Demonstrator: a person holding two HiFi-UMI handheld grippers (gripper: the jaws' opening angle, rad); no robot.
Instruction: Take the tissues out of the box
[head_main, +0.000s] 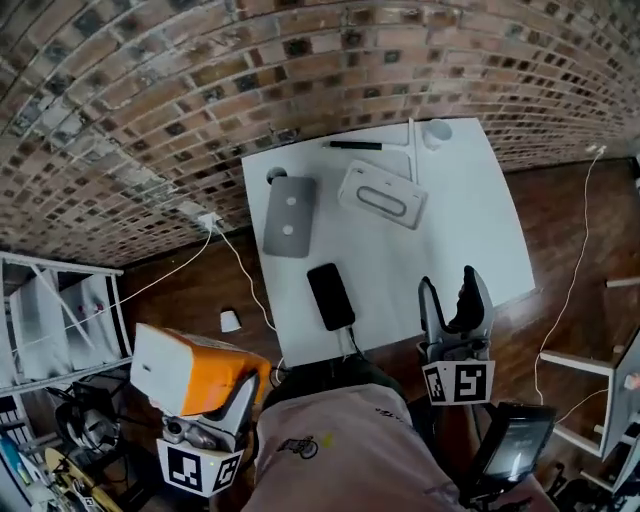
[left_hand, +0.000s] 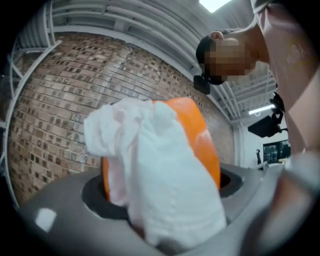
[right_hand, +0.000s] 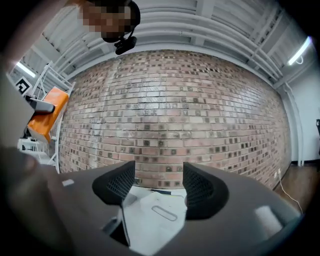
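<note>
My left gripper (head_main: 205, 400) is shut on an orange and white tissue box (head_main: 190, 372), held low at the left, off the table. In the left gripper view the orange box (left_hand: 202, 135) fills the space between the jaws, and a crumpled white tissue (left_hand: 155, 175) sticks out of it toward the camera. My right gripper (head_main: 456, 298) stands open over the front edge of the white table (head_main: 480, 230), with nothing between its fingers (right_hand: 119, 186). The right gripper view also catches the orange box (right_hand: 49, 116) far off at the left.
On the table lie a white flat box with an oval slot (head_main: 382, 194), a grey slab (head_main: 290, 216), a black phone (head_main: 330, 295), a black pen (head_main: 352, 145) and a white cup (head_main: 436, 132). Cables run over the wooden floor. A white shelf (head_main: 50, 310) stands at the left.
</note>
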